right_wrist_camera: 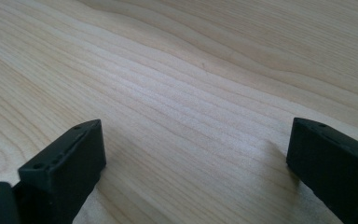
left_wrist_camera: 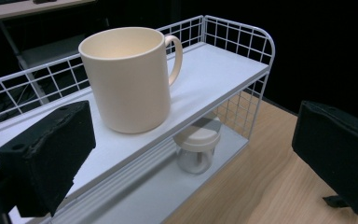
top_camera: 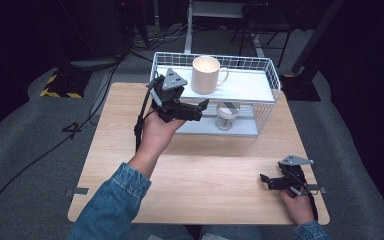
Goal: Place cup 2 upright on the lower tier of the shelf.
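Holding left gripper (top_camera: 203, 105): jaws spread wide, empty, raised just before the wire rack (top_camera: 270, 70)
Right gripper (top_camera: 266, 179): jaws apart, empty, low over the bench (top_camera: 205, 170)
Mug (top_camera: 206, 74): upright on top shelf
Jar (top_camera: 226, 117): lower shelf, under the mug

One cream mug (top_camera: 204, 74), one small lidded jar (top_camera: 226, 117), one white wire shelf rack (top_camera: 271, 79), one worktop (top_camera: 215, 175), two tools.

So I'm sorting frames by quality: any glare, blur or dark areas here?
High view: mug overexposed, surroundings nearly black. Left gripper view: mug sharp, near fingers soft. Right gripper view: table evenly lit, far grain blurred.
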{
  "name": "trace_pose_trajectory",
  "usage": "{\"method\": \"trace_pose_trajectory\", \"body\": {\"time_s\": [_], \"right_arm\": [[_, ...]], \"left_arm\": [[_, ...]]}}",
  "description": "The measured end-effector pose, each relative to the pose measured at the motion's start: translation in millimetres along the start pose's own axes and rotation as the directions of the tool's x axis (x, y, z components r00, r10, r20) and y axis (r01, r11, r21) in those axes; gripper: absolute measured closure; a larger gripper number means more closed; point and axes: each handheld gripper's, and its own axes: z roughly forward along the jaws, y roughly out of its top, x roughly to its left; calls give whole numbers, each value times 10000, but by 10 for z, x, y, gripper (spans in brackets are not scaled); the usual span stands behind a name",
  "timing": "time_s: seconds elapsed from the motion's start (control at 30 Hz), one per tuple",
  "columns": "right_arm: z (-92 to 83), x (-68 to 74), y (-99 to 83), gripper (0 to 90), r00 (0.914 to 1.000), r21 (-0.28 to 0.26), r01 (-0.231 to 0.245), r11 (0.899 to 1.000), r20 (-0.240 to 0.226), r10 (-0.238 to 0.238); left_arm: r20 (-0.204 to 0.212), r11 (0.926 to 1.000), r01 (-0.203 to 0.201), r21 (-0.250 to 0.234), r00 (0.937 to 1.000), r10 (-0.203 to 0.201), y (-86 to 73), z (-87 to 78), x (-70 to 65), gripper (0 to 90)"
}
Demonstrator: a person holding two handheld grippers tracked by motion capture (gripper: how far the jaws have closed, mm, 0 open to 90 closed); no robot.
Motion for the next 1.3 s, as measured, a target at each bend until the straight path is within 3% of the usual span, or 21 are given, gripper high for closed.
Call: {"method": "trace_pose_trajectory", "body": {"time_s": [0.53, 0.67, 0.87, 1.3], "right_arm": [[0, 1, 0, 46, 10000, 3, -5, 10000, 2, 5], [0, 1, -1, 46, 10000, 2, -2, 10000, 2, 2], [0, 1, -1, 46, 10000, 3, -1, 10000, 3, 1], [0, 1, -1, 46, 10000, 2, -1, 10000, 3, 1]], "left_arm": [[-132, 9996, -106, 267, 9999, 110, -385, -261, -68, 1], [-40, 9996, 79, 272, 10000, -78, -517, -315, -59, 2], [-299, 9981, 188, 592, 9994, -170, -752, -338, -27, 2], [-815, 9926, 893, 828, 9932, -826, -1340, -393, 24, 1]]}}
